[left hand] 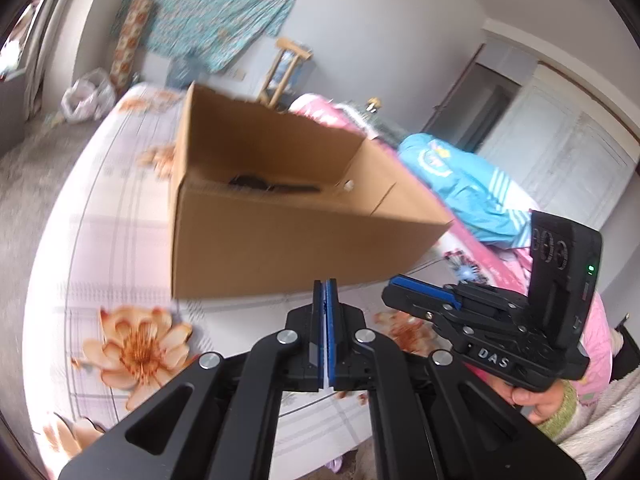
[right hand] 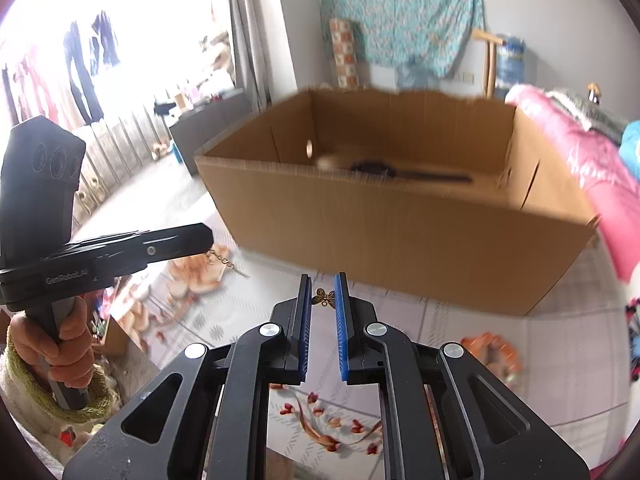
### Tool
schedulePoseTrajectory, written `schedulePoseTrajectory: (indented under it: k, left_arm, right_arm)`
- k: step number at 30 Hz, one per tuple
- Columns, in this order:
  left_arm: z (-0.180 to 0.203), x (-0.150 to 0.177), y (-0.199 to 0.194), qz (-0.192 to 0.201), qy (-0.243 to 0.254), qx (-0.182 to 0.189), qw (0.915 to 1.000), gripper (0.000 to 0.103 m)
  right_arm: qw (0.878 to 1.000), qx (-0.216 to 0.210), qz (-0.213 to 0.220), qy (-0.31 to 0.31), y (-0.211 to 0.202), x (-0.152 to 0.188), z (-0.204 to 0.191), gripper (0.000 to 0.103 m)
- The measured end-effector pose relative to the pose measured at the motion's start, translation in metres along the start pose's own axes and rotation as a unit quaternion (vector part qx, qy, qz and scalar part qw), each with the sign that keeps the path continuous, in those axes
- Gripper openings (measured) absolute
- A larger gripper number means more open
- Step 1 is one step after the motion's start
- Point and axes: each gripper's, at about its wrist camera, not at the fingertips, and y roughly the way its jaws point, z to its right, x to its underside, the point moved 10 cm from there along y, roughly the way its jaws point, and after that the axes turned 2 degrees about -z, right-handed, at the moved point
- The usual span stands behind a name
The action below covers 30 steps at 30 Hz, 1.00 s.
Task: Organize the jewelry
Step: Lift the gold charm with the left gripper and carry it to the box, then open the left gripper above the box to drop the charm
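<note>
both wrist views near, facing box [left hand: 280,216]

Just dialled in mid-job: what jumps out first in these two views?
The big open cardboard box on the flowered bedsheet fills the middle of both views, with a dark item on its floor. In front of it, the right tongs pinch a small gold butterfly charm. The left tongs are shut, and a fine chain dangles from their tip.

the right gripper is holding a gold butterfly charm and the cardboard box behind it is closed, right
Not quite: the cardboard box is open at the top, with a dark item lying inside, as the right wrist view shows. The right gripper does hold the gold butterfly charm.
</note>
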Motion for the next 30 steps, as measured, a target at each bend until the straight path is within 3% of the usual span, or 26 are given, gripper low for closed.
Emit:
schedulePoseTrajectory:
  k: [7, 11, 16, 22, 25, 30]
  left_arm:
    - [0.043, -0.054, -0.025, 0.027, 0.068, 0.02, 0.9971, 0.0]
    - [0.045, -0.087, -0.01, 0.0, 0.082, 0.016, 0.9965, 0.001]
    - [0.034, -0.112, 0.044, -0.081, 0.078, 0.007, 0.9936, 0.001]
    - [-0.003, -0.103, 0.123, -0.205, 0.049, -0.028, 0.9771, 0.001]
    - [-0.017, -0.098, 0.145, -0.239, 0.042, -0.047, 0.9689, 0.001]
    - [-0.034, -0.095, 0.164, -0.269, 0.019, -0.066, 0.9607, 0.001]
  right_arm:
    - [0.997, -0.044, 0.065, -0.001, -0.042, -0.05, 0.012, 0.01]
    - [0.996, -0.062, 0.064, -0.001, -0.039, -0.085, 0.023, 0.01]
    - [0.997, -0.071, 0.006, 0.009, -0.004, -0.106, 0.045, 0.01]
    - [0.991, -0.085, -0.097, 0.024, 0.057, -0.1, 0.06, 0.01]
    - [0.987, -0.078, -0.139, 0.023, 0.079, -0.094, 0.065, 0.01]
    - [0.983, -0.066, -0.169, 0.013, 0.096, -0.087, 0.067, 0.012]
